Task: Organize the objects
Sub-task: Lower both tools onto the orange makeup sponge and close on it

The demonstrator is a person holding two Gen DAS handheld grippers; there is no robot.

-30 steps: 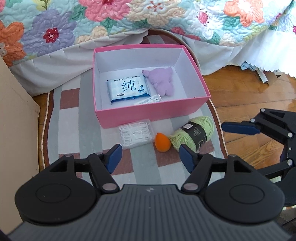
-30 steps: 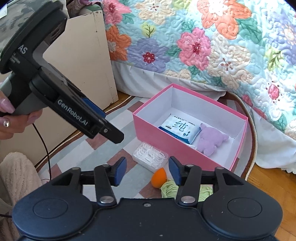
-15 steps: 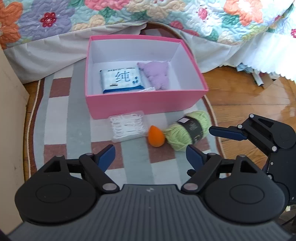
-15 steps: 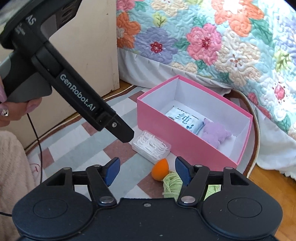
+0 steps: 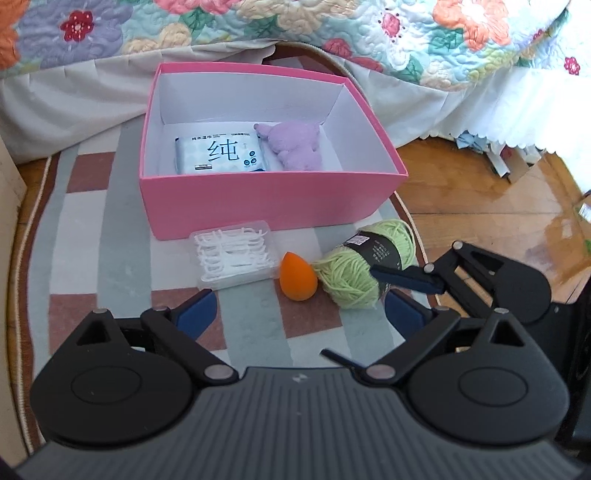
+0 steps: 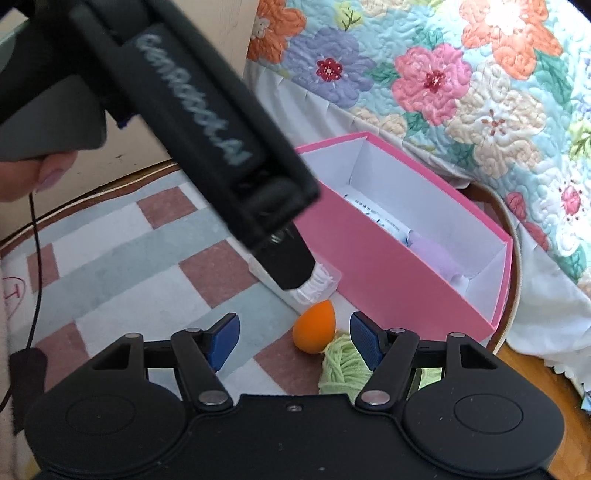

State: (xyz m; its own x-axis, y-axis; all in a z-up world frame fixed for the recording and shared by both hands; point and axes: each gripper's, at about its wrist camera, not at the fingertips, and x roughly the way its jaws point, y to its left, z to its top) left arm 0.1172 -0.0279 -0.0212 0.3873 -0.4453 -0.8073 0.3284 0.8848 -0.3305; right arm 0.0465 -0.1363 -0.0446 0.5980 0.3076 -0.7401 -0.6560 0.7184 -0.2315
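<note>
A pink box point(image 5: 273, 201) on the rug holds a wipes pack point(image 5: 219, 154) and a purple plush point(image 5: 295, 147). In front of it lie a clear case of floss picks point(image 5: 234, 254), an orange sponge egg point(image 5: 297, 277) and a green yarn ball point(image 5: 364, 264). My left gripper point(image 5: 299, 314) is open and empty, low over the rug just short of the egg. My right gripper point(image 6: 293, 338) is open and empty, with the egg point(image 6: 314, 326) between its fingertips and the yarn point(image 6: 345, 367) under its right finger. The box also shows in the right wrist view point(image 6: 388, 266).
A checked rug point(image 5: 92, 236) covers the floor. A bed with a floral quilt point(image 5: 258, 22) stands behind the box. A beige cabinet point(image 5: 7, 184) is at the left. Wooden floor point(image 5: 480, 192) lies to the right. The left gripper's body point(image 6: 207, 125) blocks part of the right wrist view.
Both grippers have moved down and closer to the egg and yarn, and both have opened wider. The right gripper's finger now reaches over the yarn in the left wrist view.
</note>
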